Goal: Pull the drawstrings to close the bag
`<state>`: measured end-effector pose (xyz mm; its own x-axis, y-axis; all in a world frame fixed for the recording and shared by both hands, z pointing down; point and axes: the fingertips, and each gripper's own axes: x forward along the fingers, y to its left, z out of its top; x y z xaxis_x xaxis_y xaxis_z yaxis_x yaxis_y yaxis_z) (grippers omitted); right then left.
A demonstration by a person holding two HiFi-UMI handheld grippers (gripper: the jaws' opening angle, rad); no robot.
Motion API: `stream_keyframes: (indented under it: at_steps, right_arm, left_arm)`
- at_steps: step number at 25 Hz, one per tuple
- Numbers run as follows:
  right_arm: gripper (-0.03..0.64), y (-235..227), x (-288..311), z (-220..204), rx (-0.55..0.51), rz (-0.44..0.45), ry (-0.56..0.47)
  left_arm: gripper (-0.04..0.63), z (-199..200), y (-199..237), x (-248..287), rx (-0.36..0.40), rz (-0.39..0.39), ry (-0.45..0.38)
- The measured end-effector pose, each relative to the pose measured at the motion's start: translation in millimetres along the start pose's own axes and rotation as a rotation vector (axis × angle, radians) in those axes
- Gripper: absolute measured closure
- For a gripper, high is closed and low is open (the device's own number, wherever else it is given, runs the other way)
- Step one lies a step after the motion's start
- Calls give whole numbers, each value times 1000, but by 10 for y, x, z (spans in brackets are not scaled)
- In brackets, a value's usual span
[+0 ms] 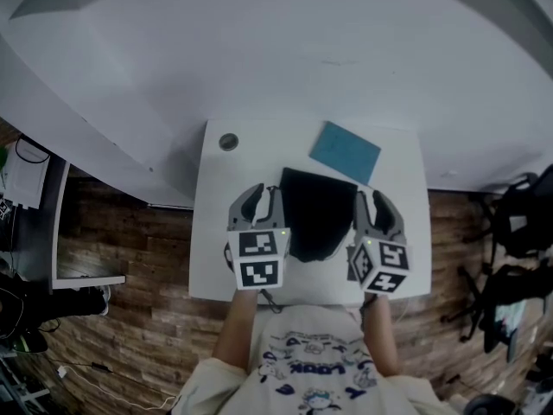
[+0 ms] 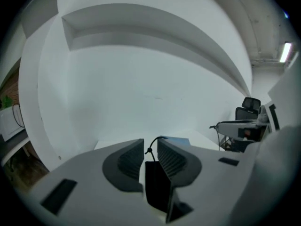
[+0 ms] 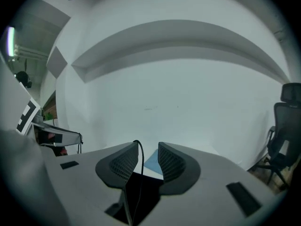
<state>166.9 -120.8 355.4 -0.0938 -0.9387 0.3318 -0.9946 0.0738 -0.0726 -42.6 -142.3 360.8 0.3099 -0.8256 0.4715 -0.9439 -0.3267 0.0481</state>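
Left tongs [image 1: 263,195] and right tongs [image 1: 371,201] parted — drawstring [image 2: 151,145] slack in each — flank black bag [image 1: 315,219].

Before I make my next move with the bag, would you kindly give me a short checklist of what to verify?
1. Left gripper open: ok, jaws stand apart.
2. Left drawstring between its jaws: ok, its knot sits in the gap, not pinched.
3. Right gripper open: ok, jaws stand apart.
4. Right drawstring between its jaws: ok, loose, close to one side.
5. Bag lying on the table between both grippers: ok.
6. Bag mouth drawn shut: cannot tell.
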Motion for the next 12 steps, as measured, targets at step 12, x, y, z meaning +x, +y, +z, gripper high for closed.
stream_keyframes:
  at_steps: [12]
  right_arm:
    - [558, 339, -50, 141, -34, 25, -62]
  left_arm:
    - [526, 216, -330, -88, -25, -92, -113]
